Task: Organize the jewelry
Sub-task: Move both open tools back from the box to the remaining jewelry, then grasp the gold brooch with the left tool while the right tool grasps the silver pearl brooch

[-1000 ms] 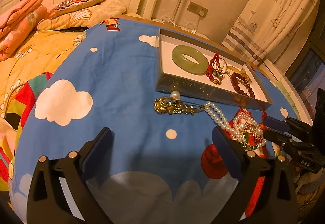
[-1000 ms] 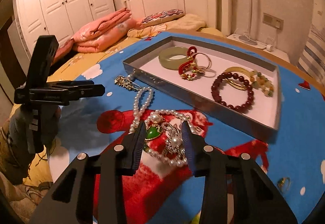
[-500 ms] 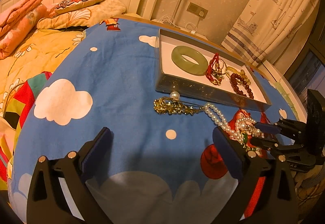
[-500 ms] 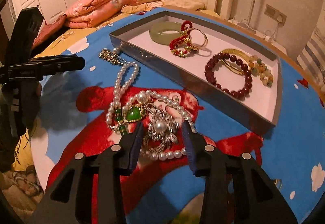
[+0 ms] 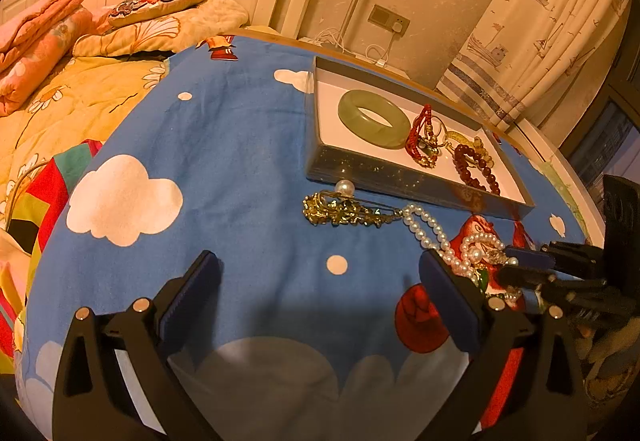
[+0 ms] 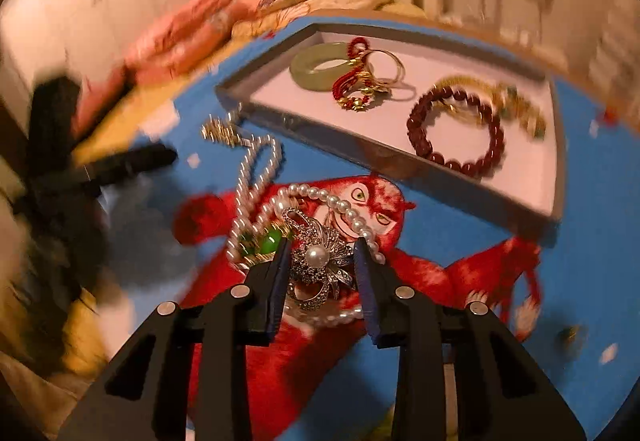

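Brooch [image 6: 318,265]: silver filigree w/ one pearl, between right gripper [image 6: 322,255] jaws, just closing in; grip unclear. Left gripper [image 5: 320,273] wide open, empty.

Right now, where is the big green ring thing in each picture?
Left wrist view: the green bangle lies upper right of centre, at the left end of the tray.
Right wrist view: the green bangle sits near top centre, at the tray's far left corner.
Shared landmark: the dark red bead bracelet, in the same tray.
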The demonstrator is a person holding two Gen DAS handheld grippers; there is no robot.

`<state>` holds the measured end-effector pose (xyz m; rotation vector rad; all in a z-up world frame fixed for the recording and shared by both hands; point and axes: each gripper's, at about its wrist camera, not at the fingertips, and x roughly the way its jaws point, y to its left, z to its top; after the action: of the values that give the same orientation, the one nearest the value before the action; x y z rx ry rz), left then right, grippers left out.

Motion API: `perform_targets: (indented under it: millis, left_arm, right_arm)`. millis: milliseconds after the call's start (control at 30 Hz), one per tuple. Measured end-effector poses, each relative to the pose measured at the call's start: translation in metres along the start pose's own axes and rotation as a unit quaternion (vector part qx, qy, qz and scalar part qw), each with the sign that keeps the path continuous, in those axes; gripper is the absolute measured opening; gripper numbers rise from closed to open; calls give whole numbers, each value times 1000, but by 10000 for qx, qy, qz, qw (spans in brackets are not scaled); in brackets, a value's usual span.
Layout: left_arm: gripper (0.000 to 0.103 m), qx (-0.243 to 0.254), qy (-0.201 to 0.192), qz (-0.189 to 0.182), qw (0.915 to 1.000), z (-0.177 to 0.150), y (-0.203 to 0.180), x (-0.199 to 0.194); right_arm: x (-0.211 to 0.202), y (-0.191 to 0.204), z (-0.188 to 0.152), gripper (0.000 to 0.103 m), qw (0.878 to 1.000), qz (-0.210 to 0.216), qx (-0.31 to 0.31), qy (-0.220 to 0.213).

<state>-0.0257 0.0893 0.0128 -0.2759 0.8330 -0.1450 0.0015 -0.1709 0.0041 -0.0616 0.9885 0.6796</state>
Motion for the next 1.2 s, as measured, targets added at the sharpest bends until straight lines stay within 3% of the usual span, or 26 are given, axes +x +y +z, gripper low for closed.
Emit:
perform_targets:
  millis: [133, 267, 333, 667, 833, 933, 1033, 1100, 1167, 1200]
  left_arm:
    - [100, -2, 0, 1, 10000, 0, -1, 0]
    - [100, 2, 4, 3, 10000, 0, 0, 0]
    - [100, 6, 7, 5, 10000, 0, 0, 0]
    - [100, 238, 174, 331, 9990, 0, -10, 8]
    - [98, 789, 267, 705, 9940, 16, -27, 22]
    - [98, 1018, 357, 624, 9922, 30, -30, 36]
    - [90, 1107, 506, 278, 9922, 38, -27, 49]
    - [79, 1281, 523, 102, 9903, 37, -32, 46]
    - [59, 1492, 577, -63, 9871, 29, -40, 42]
    - [56, 1635, 601, -85, 9847, 23, -44, 38]
  right_arm:
    - [-11, -17, 7, 32, 9964, 409, 633, -389]
    - [-28, -4, 8, 32, 9949, 555, 249, -805]
    - [-35, -5, 7, 32, 9944, 425, 259, -934]
    - [-50, -43, -21, 32, 9912, 81, 770, -1073]
    - [-52, -55, -32, 32, 9894, 100, 956, -1087]
    - [-53, -54, -35, 32, 9888, 147, 960, -1137]
    - [-54, -53, -36, 32, 9887, 176, 941, -1153]
    - [-54, -54, -38, 32, 9883, 195, 971, -1156]
    - [-54, -55, -39, 32, 9880, 222, 990, -1166]
    - [-54, -55, -39, 32, 9878, 236, 1000, -1166]
